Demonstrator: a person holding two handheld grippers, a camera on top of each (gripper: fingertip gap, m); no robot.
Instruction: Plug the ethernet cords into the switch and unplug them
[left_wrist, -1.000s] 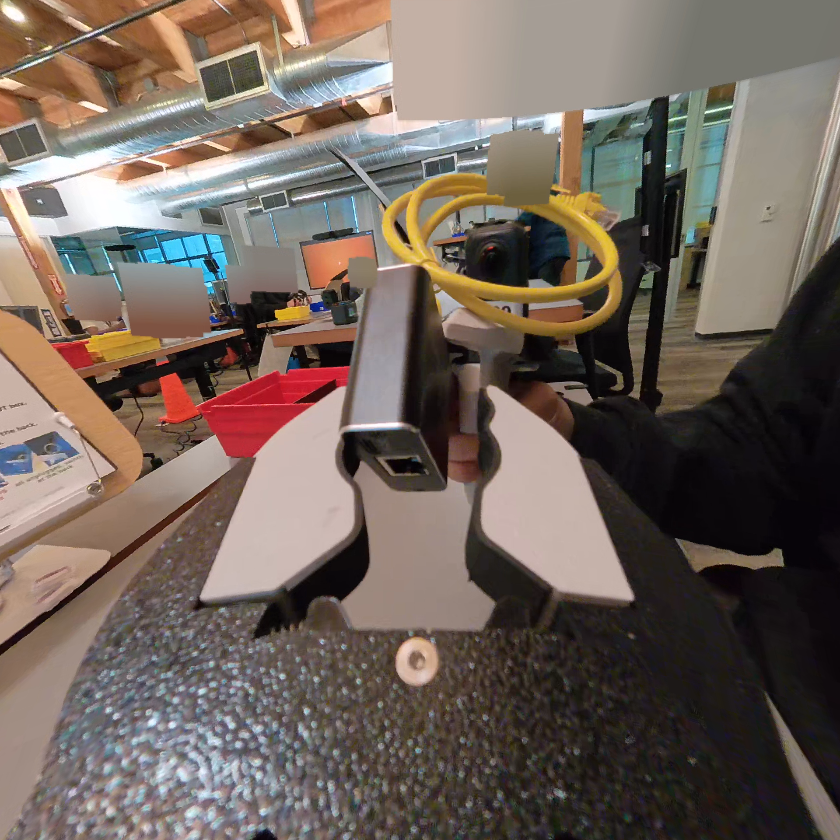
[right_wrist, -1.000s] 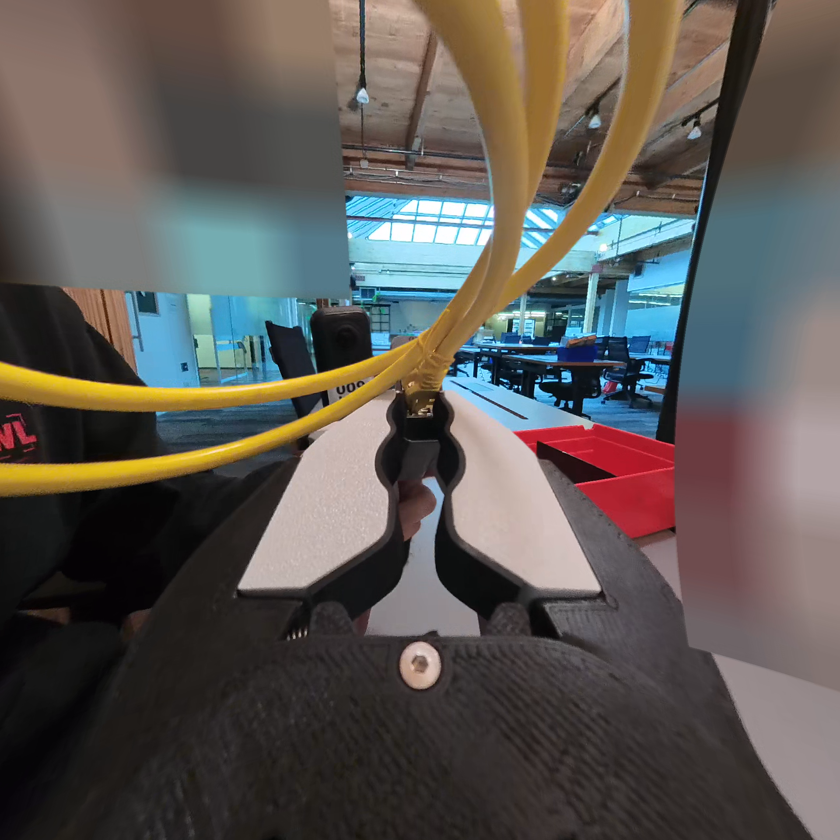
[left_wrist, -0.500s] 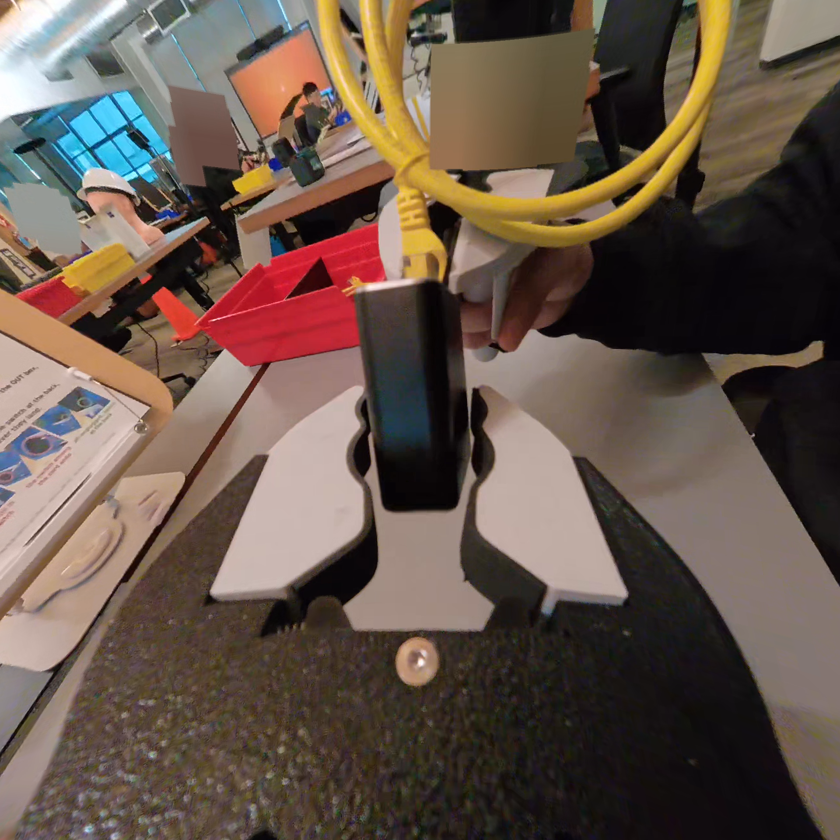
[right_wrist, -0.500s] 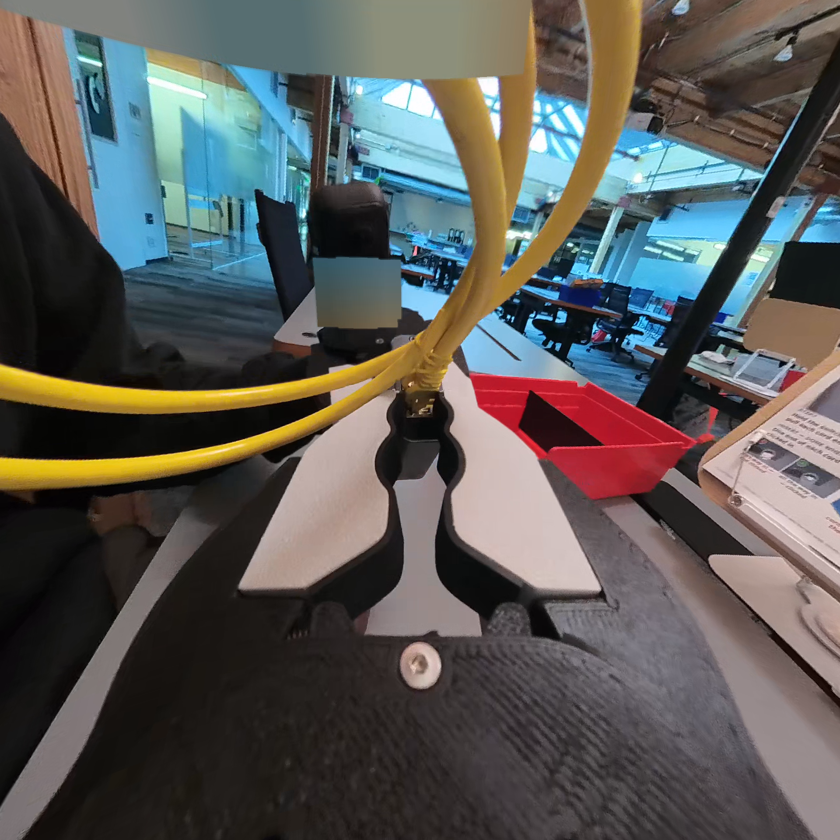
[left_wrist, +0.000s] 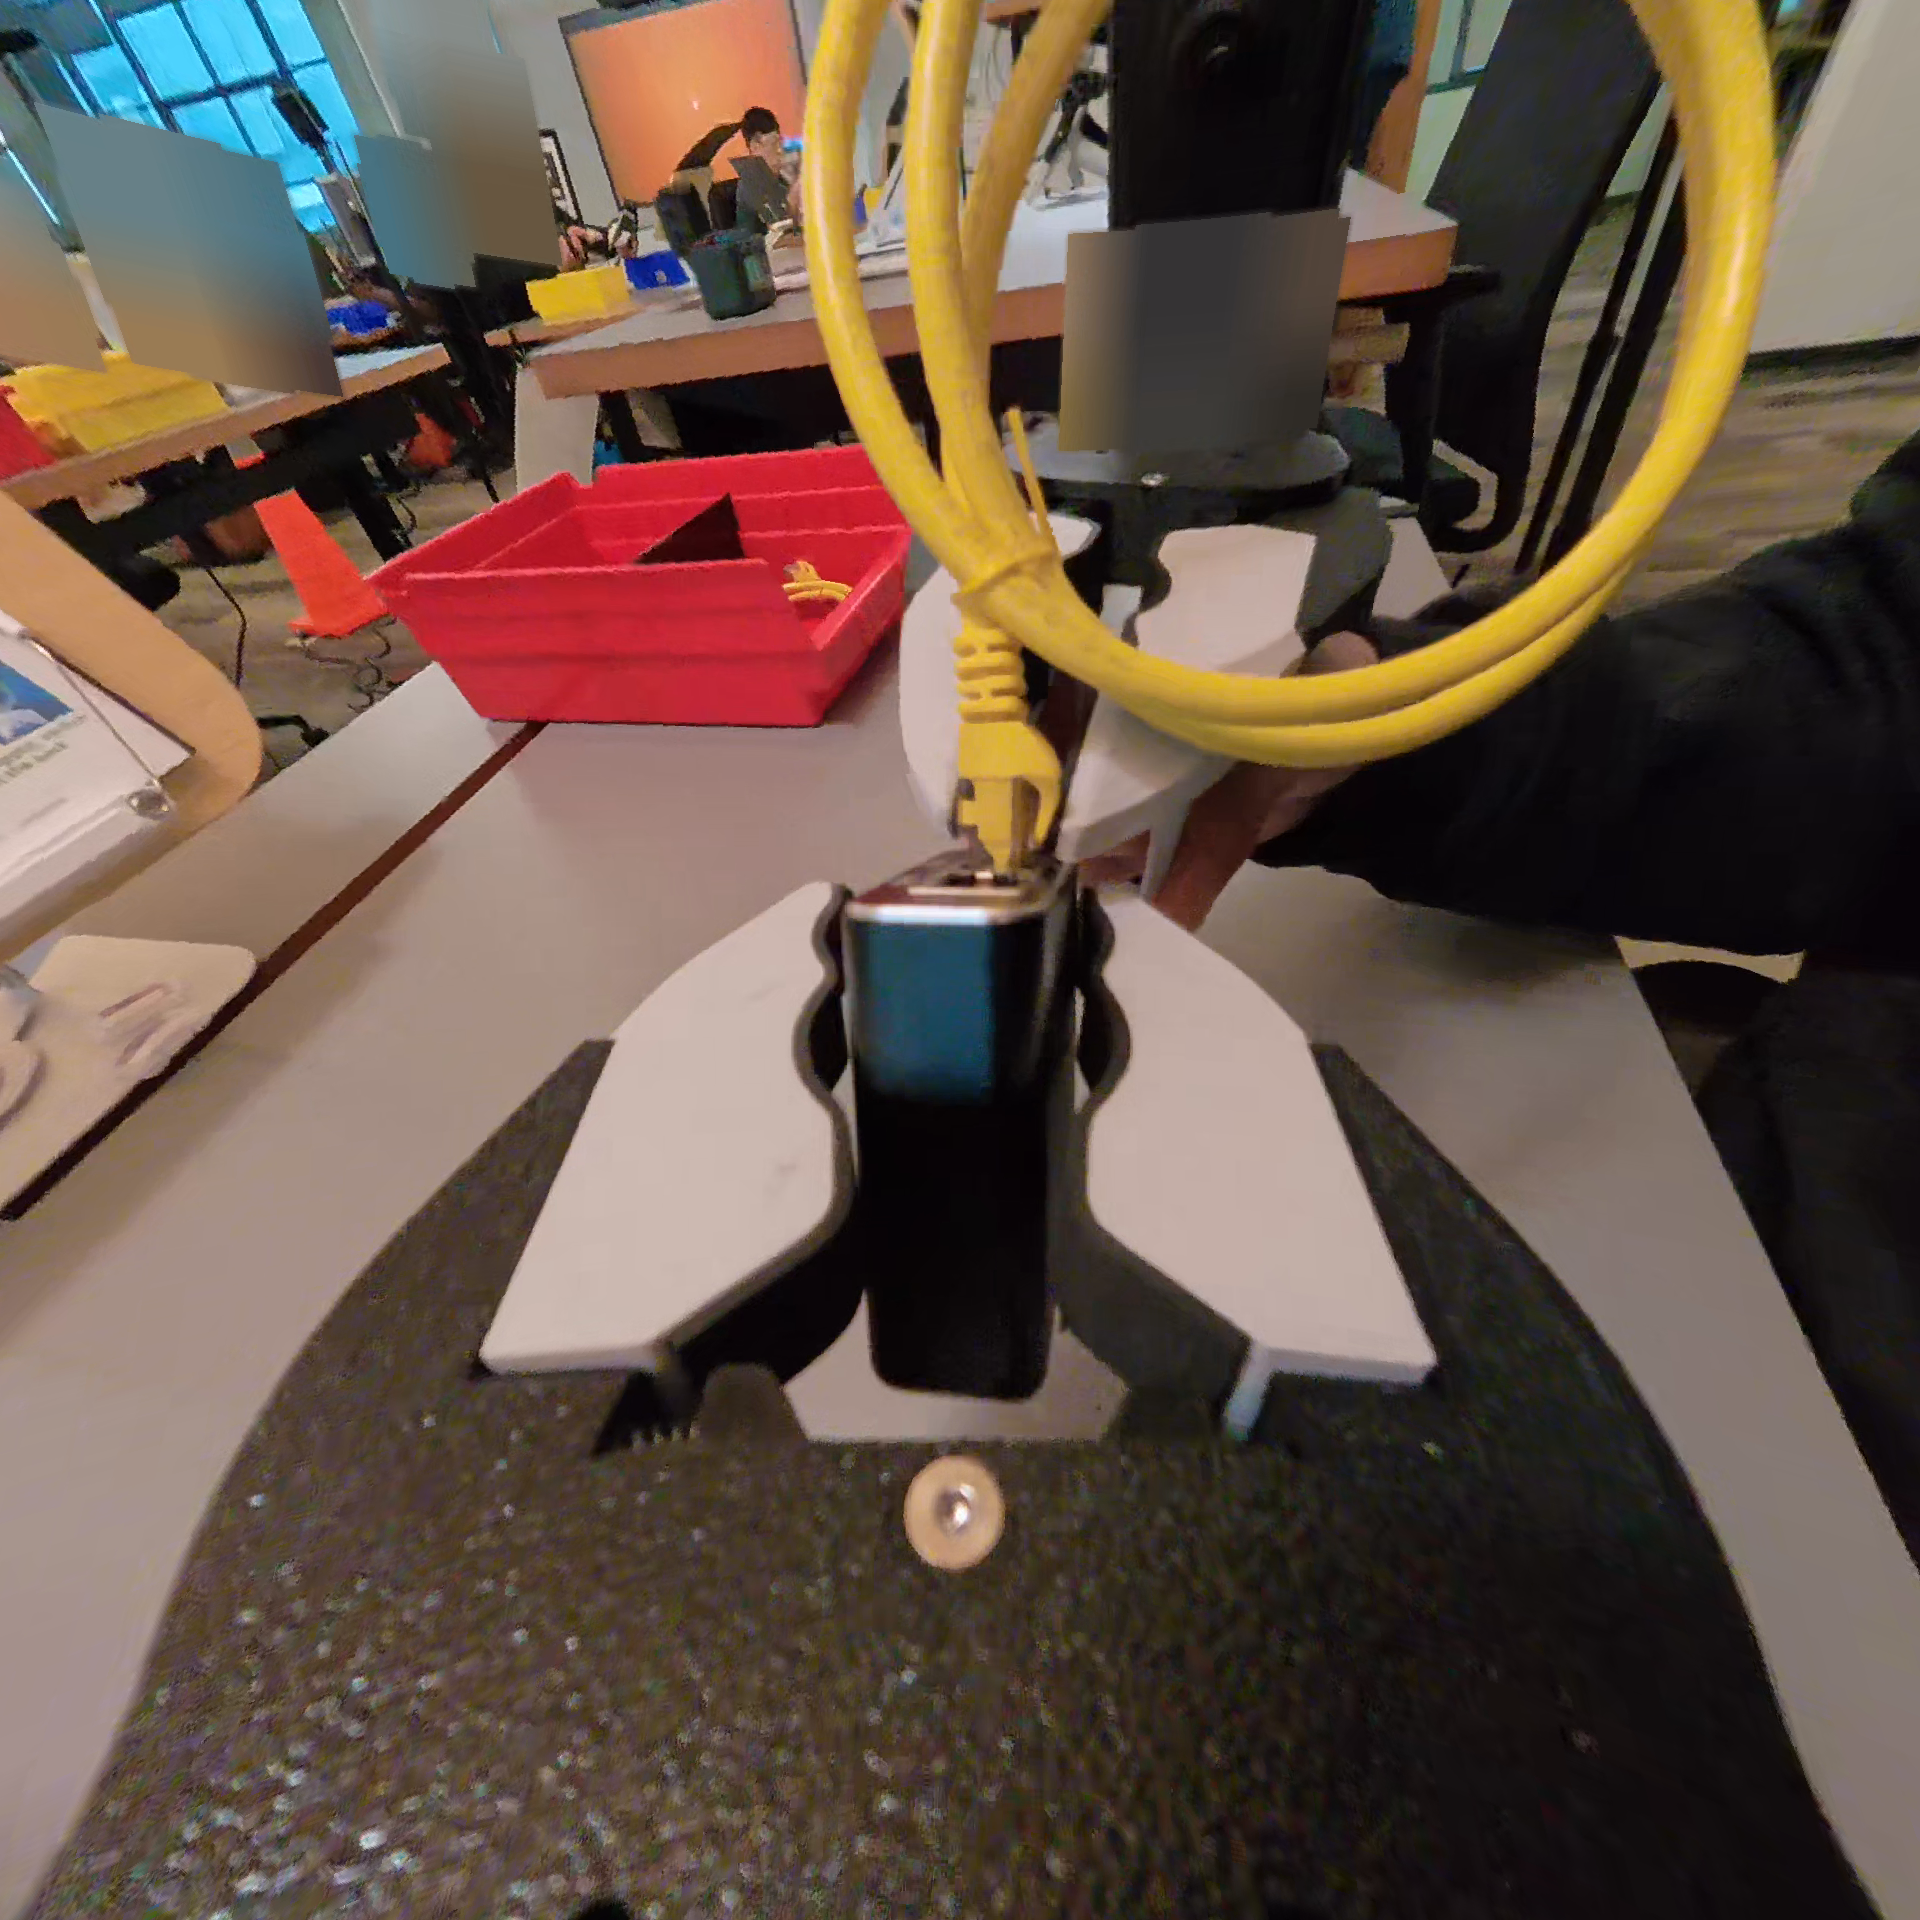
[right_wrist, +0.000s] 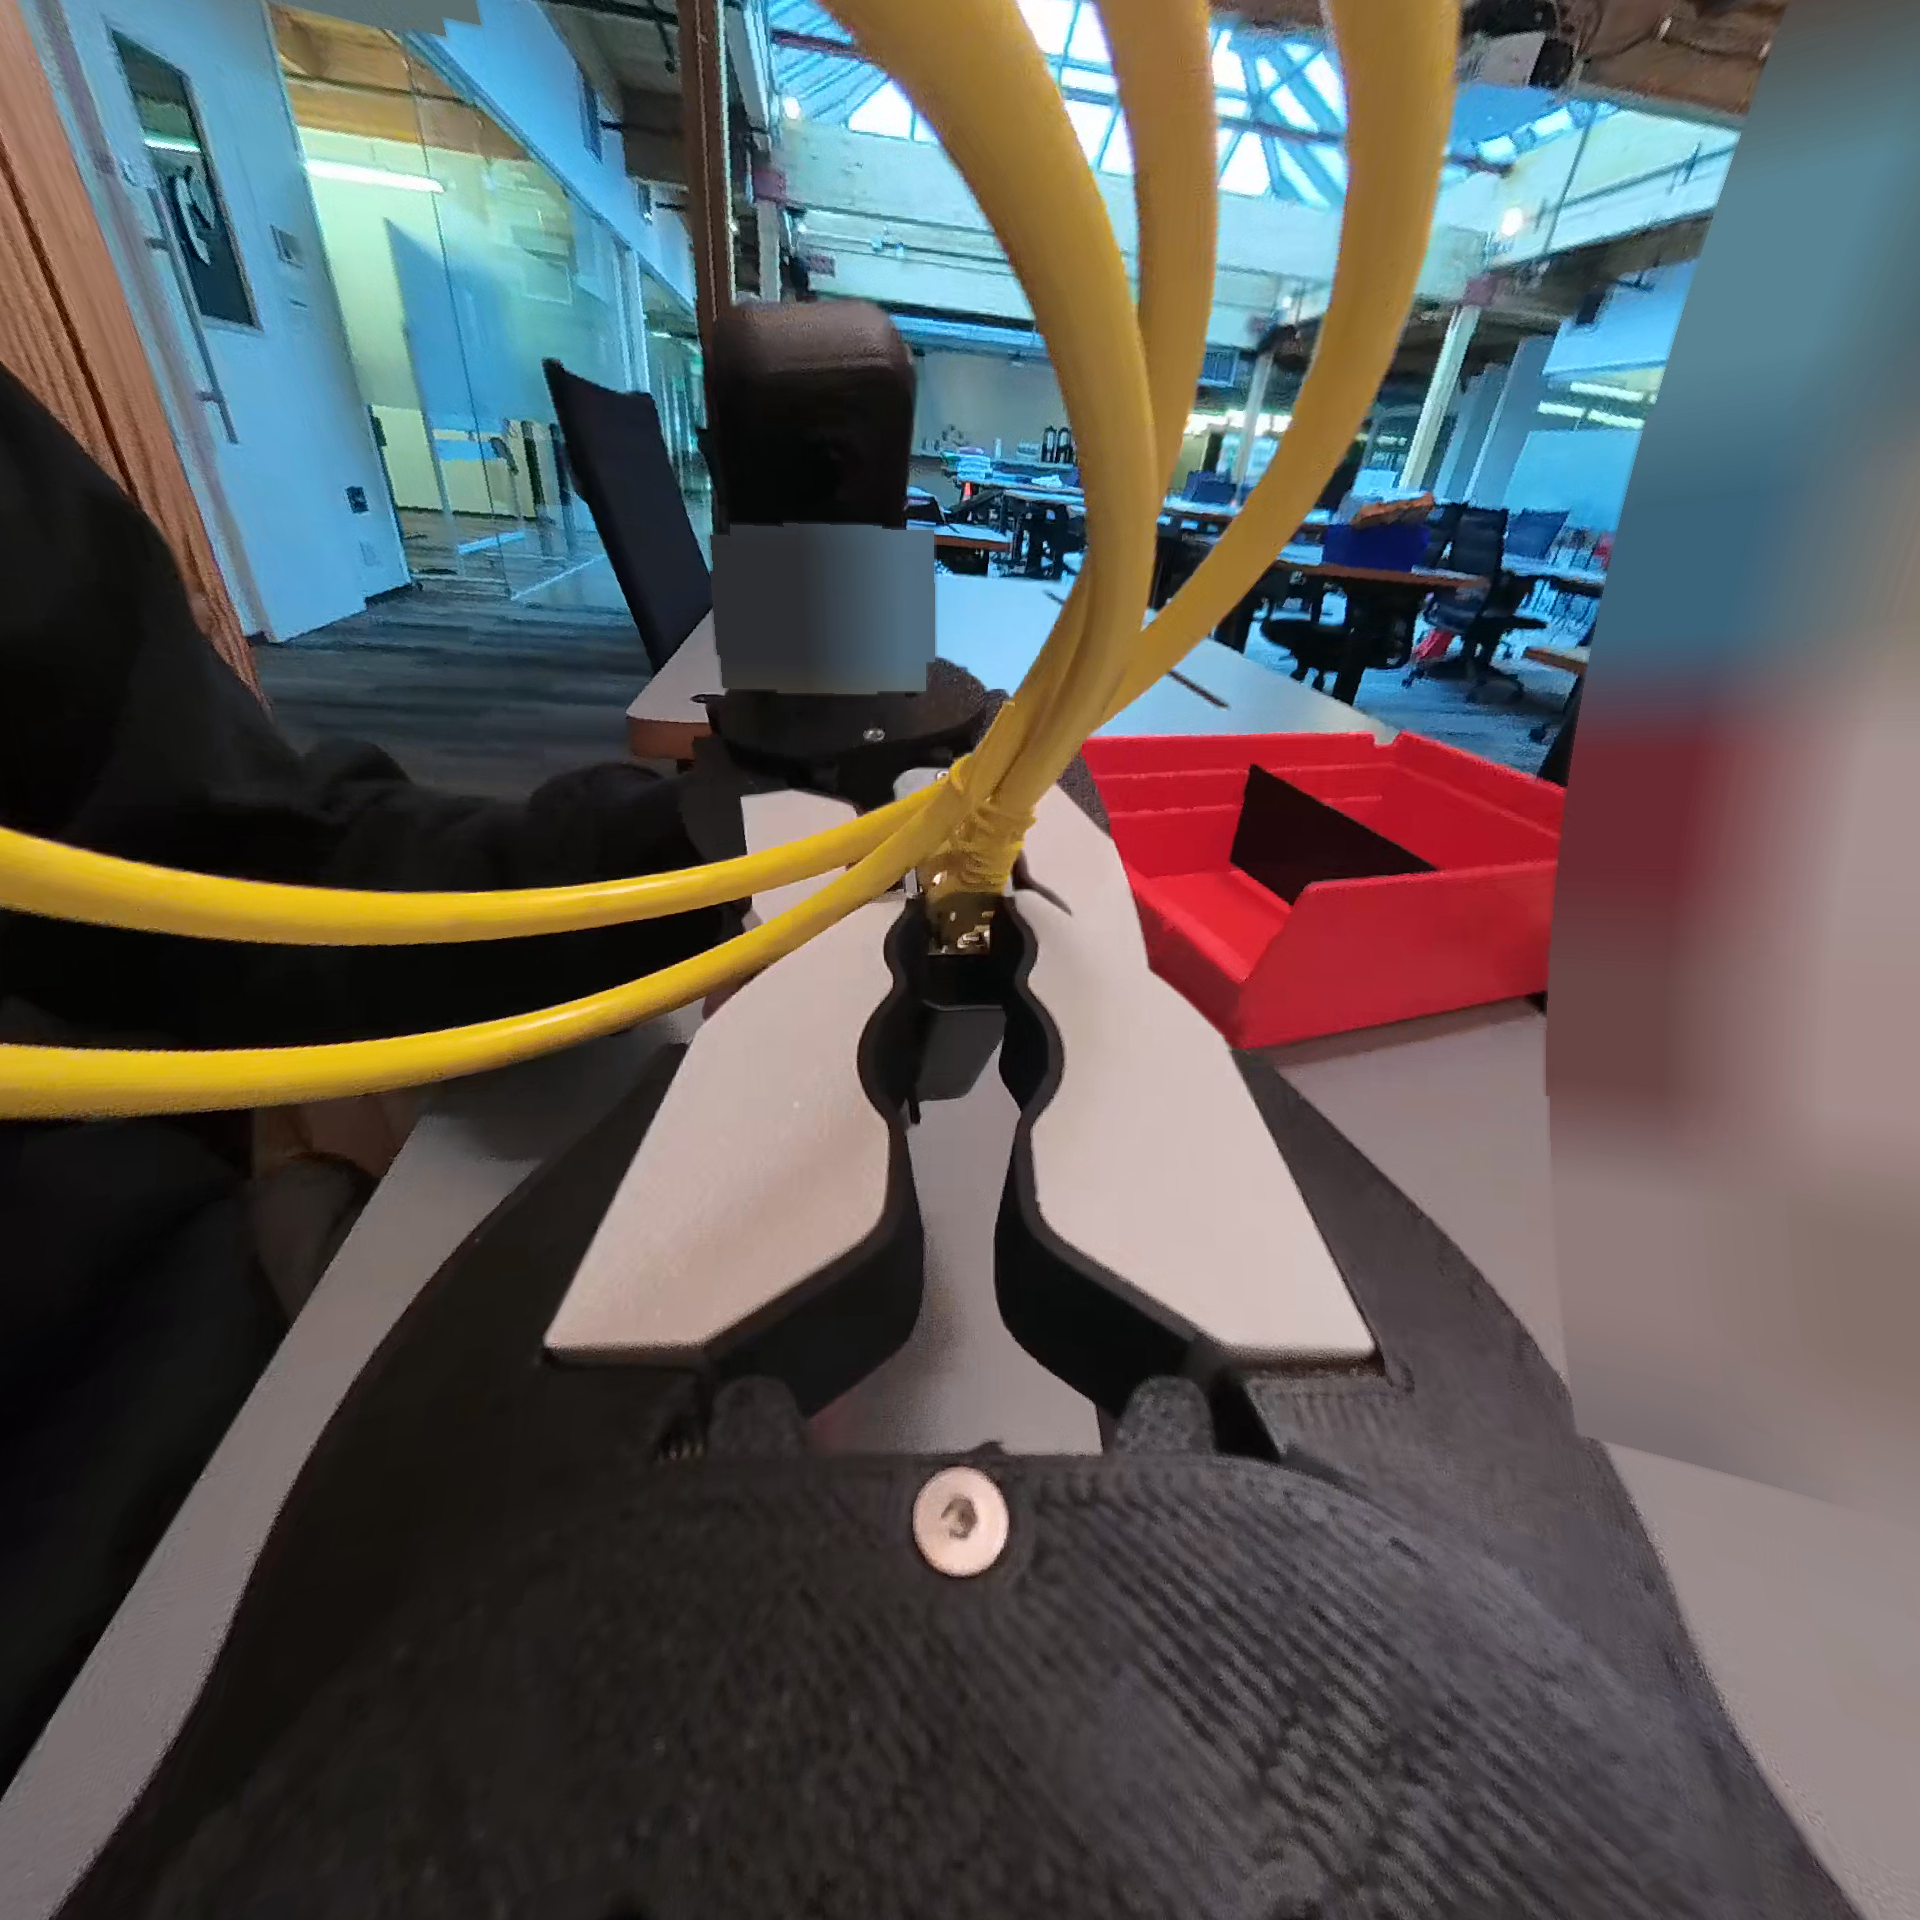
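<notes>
The left gripper (left_wrist: 961, 935) is clamped on the switch (left_wrist: 956, 1132), a small black box with a silvery end, its two pale fingers (left_wrist: 717, 1143) pressing the box's long sides so that the port end points away from the camera. At that far end the yellow ethernet plug (left_wrist: 1003, 795) meets the port, its tip at the opening; how deep it sits cannot be told. The right gripper (right_wrist: 961, 997) pinches a dark part at the plug end of the cord, its fingers (right_wrist: 769, 1174) drawn nearly together around it. From the plug the yellow ethernet cord (left_wrist: 1455, 665) rises in a tied coil of several loops that sweeps up and past both cameras. Behind the switch, the left wrist view shows the person's hand (left_wrist: 1236, 831) in a black sleeve under the right gripper. Both grippers hang above a grey table (left_wrist: 675, 852). Farther back on it stands a red bin (left_wrist: 644, 634) with a dark divider and a bit of yellow cord inside. At the left edge sits an instruction card in a clear stand (left_wrist: 73, 769).
</notes>
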